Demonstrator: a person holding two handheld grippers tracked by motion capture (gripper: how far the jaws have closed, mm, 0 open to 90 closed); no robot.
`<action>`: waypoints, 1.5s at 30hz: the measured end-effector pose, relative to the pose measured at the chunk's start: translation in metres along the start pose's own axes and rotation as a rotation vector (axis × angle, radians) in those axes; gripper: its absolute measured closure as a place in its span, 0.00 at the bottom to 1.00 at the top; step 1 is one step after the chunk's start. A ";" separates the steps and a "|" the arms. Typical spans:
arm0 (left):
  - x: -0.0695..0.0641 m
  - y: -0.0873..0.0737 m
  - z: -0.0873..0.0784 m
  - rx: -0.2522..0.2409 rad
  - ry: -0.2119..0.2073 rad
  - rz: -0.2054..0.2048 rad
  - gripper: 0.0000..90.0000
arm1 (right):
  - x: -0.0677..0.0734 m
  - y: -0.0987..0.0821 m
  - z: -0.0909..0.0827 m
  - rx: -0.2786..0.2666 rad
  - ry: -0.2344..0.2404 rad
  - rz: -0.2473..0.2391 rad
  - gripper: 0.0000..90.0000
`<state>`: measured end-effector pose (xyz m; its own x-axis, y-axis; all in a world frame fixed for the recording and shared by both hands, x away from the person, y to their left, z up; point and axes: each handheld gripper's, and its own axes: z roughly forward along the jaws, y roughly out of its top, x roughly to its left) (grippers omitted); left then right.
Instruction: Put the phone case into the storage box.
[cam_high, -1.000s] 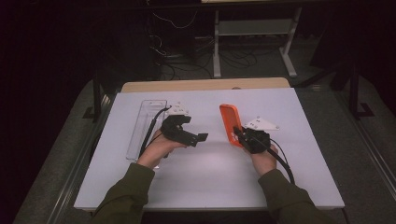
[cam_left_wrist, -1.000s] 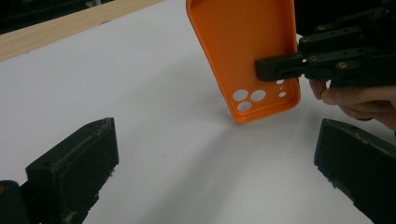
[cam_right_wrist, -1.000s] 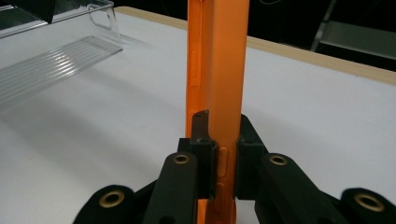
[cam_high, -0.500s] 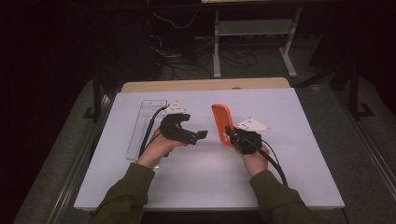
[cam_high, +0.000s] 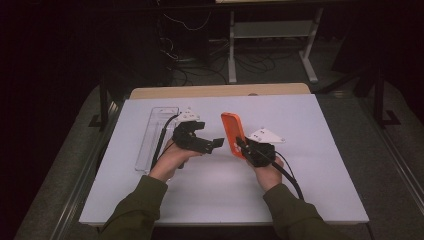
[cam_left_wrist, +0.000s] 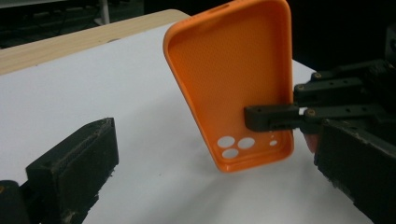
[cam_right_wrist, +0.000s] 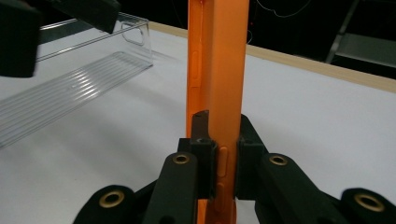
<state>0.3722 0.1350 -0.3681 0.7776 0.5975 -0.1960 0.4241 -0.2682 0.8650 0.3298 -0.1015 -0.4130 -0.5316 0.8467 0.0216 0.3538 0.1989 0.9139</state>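
An orange phone case (cam_high: 232, 132) stands upright above the white table top, with my right gripper (cam_high: 245, 148) shut on its lower edge. In the right gripper view the case (cam_right_wrist: 219, 56) rises edge-on between the jaws of that gripper (cam_right_wrist: 219, 158), whose pads press both its faces. In the left gripper view the case's hollow inside (cam_left_wrist: 233, 79) faces me, camera holes at the bottom, with a finger (cam_left_wrist: 271, 116) of the right gripper across it. My left gripper (cam_high: 215, 144) is open, its jaws wide apart and pointing at the case from the left, a short gap away.
A clear plastic tray (cam_high: 152, 137) lies lengthwise on the table's left side, just beyond the left hand. The white table top (cam_high: 310, 120) has bare room to the right and in front. A wooden strip (cam_high: 220, 91) runs along the far edge.
My right gripper has carried the orange case leftward, nearer to the left gripper. The left gripper has stayed where it was, still open.
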 end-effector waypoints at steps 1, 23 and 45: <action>-0.001 0.000 0.001 -0.004 -0.001 -0.010 0.00 | 0.002 0.000 0.000 0.006 0.008 0.015 0.89; -0.008 0.001 0.010 -0.025 0.020 -0.036 0.00 | 0.026 -0.002 0.003 0.006 0.058 -0.049 0.89; -0.011 0.001 0.019 -0.082 0.046 -0.079 0.00 | 0.037 -0.003 0.003 0.015 0.109 -0.046 0.89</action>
<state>0.3734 0.1137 -0.3739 0.7205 0.6489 -0.2447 0.4418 -0.1574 0.8832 0.3115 -0.0689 -0.4162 -0.6279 0.7779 0.0248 0.3380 0.2438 0.9090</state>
